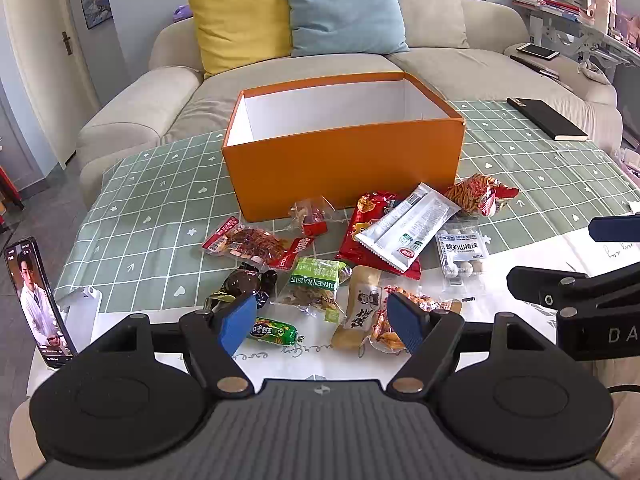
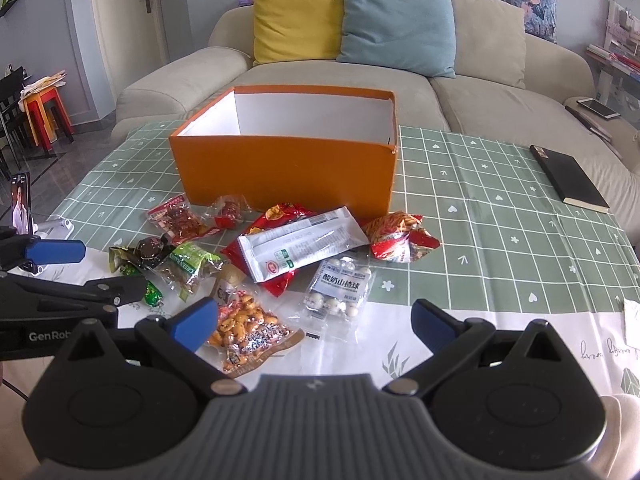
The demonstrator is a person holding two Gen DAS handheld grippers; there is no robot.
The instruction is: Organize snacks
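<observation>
- Low in the middle of both views, the snack packets (image 1: 352,256) lie heaped on the tablecloth (image 2: 500,216), just before the empty orange box (image 1: 344,160).
- Light, crinkly and slippery by my reckoning; I would pinch a sealed edge, not the belly.
- The peanut bag (image 2: 248,332) likely crushes easily.
- My left gripper (image 1: 324,322) is spread, holding nothing.
- My right gripper (image 2: 316,322) gapes wide and empty too.

Black linkage left gripper (image 1: 322,322) and right gripper (image 2: 314,326), blue ribbed pads, silver pivot screws, grey ridged housings.
</observation>
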